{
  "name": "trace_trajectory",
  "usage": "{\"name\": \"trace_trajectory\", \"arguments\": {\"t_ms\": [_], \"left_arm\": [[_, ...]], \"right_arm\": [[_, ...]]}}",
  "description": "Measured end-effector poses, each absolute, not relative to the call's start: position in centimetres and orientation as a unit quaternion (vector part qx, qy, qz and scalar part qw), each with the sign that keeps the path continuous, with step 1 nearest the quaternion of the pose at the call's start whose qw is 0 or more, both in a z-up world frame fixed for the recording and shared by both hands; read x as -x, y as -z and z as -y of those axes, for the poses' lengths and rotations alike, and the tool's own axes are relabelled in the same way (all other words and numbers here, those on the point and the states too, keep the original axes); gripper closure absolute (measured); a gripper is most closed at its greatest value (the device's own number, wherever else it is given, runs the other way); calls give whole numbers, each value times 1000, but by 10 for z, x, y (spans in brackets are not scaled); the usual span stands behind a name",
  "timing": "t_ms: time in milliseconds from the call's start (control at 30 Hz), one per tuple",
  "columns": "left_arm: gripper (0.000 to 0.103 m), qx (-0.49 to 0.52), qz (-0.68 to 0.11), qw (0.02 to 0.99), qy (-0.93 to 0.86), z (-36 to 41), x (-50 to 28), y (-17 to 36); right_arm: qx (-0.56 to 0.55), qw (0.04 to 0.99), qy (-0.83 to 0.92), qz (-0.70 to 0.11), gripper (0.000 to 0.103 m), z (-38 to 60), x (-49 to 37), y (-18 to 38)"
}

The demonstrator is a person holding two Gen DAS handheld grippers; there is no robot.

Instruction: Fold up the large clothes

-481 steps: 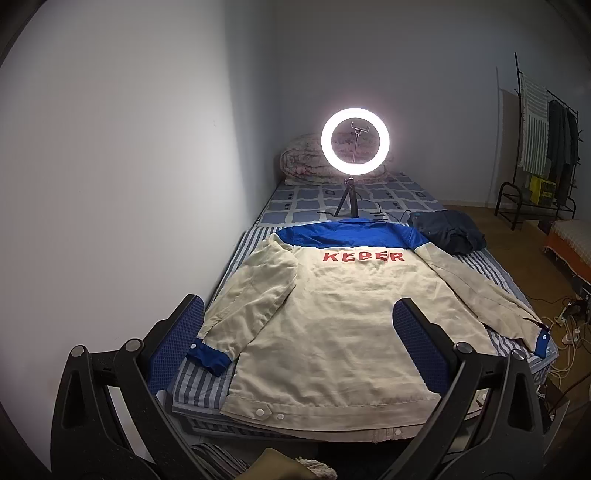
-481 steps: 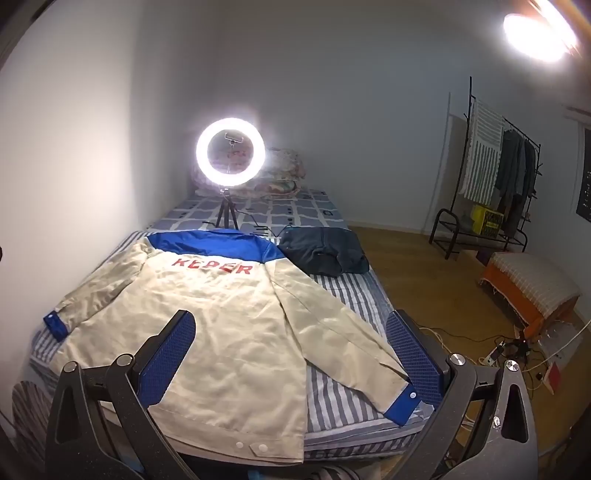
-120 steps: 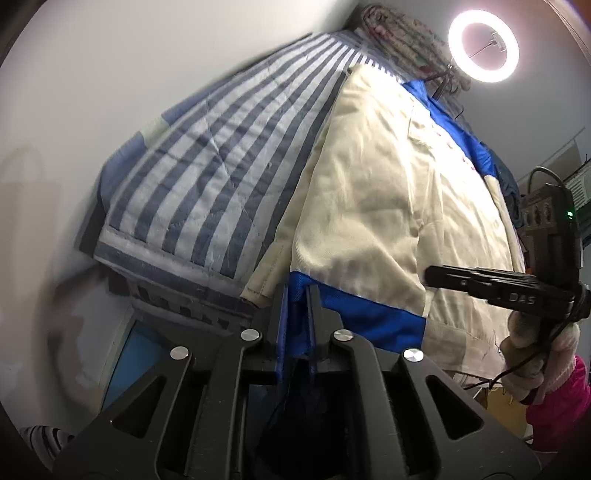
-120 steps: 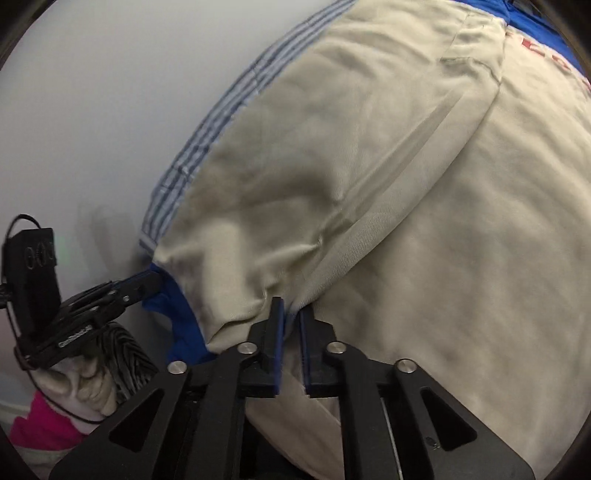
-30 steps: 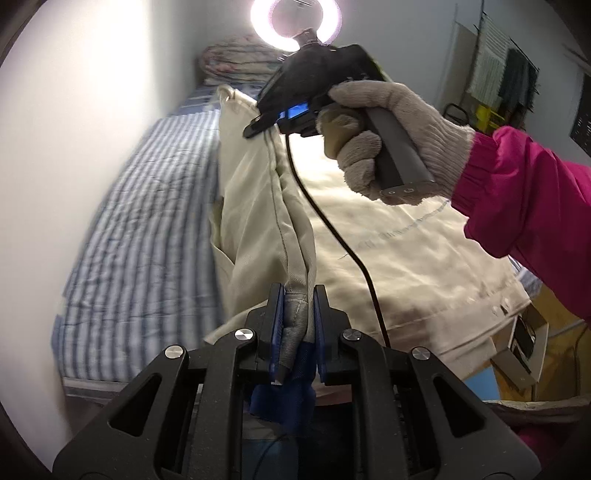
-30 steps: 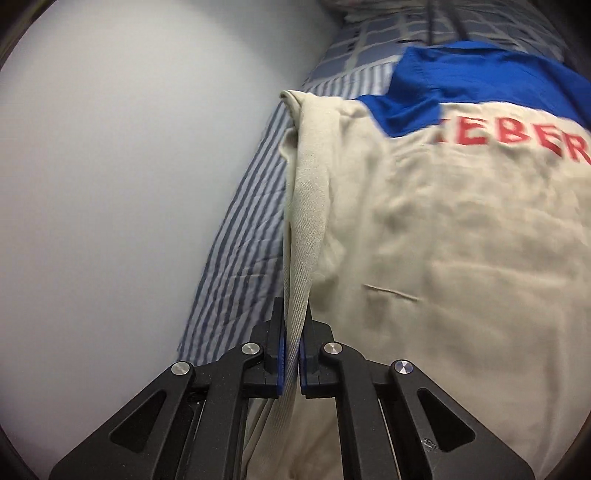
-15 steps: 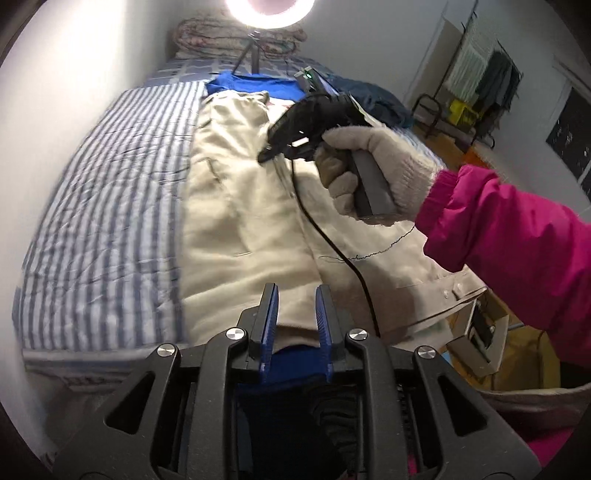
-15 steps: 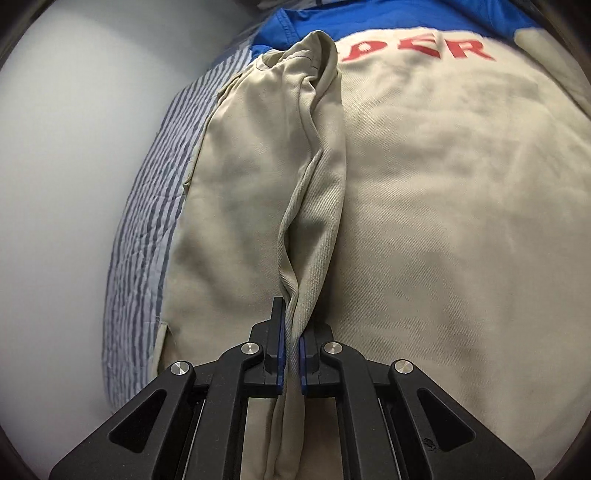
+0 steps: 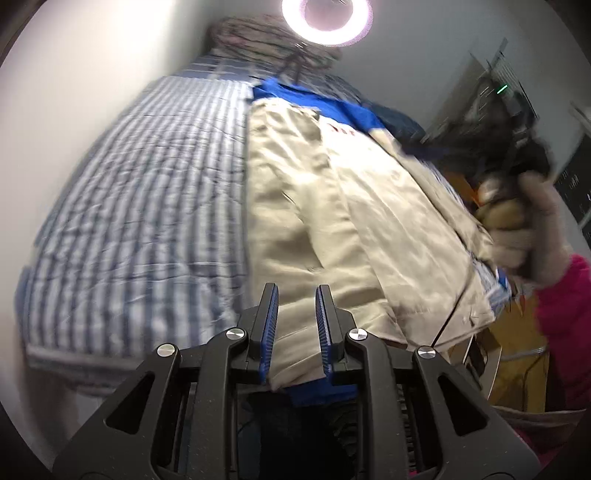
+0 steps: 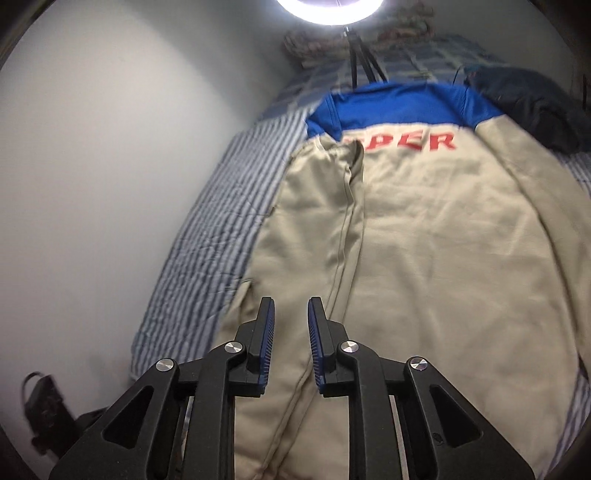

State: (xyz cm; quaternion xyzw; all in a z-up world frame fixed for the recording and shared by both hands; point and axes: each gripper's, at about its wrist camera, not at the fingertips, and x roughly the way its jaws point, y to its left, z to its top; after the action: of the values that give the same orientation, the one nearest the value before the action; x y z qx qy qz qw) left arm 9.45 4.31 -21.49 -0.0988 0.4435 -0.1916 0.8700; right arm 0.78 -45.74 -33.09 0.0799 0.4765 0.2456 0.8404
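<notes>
The jacket [image 10: 424, 258] lies back-up along the bed [image 10: 207, 236], its left sleeve [image 10: 317, 236] folded over the body; striped cover lies bare between it and the wall; a ring light [image 9: 327, 16] and dark garment [image 10: 535, 107] sit at the head end; the left tool [image 9: 294, 325] is slightly open, gripping nothing; the right tool [image 10: 290, 332] is opening, empty.

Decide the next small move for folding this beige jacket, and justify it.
Probably take the right tool, its jaws opening and empty, to the unfolded right sleeve. The left sleeve already lies folded over the beige and blue jacket.
</notes>
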Motion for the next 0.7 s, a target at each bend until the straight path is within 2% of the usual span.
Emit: {"name": "trace_trajectory", "arguments": {"t_ms": [200, 300, 333, 400, 433, 567, 700], "left_arm": [[84, 71, -520, 812, 254, -14, -87, 265], [84, 38, -527, 803, 277, -12, -64, 265], [84, 50, -523, 804, 279, -21, -60, 257], [84, 64, -504, 820, 263, -39, -60, 242], [84, 82, -494, 828, 252, -54, -64, 234], [84, 121, -488, 837, 217, -86, -86, 226], [84, 136, -502, 825, 219, -87, -97, 235]], "right_arm": [[-79, 858, -242, -447, 84, 466, 42, 293], [-70, 862, -239, -441, 81, 465, 66, 293], [-68, 862, -238, -442, 77, 466, 74, 293], [-60, 863, -229, -447, 50, 465, 92, 300], [-55, 862, -227, -450, 47, 464, 99, 304], [-41, 834, -224, -503, 47, 453, 111, 348], [-60, 782, -224, -579, 47, 441, 108, 409]]}}
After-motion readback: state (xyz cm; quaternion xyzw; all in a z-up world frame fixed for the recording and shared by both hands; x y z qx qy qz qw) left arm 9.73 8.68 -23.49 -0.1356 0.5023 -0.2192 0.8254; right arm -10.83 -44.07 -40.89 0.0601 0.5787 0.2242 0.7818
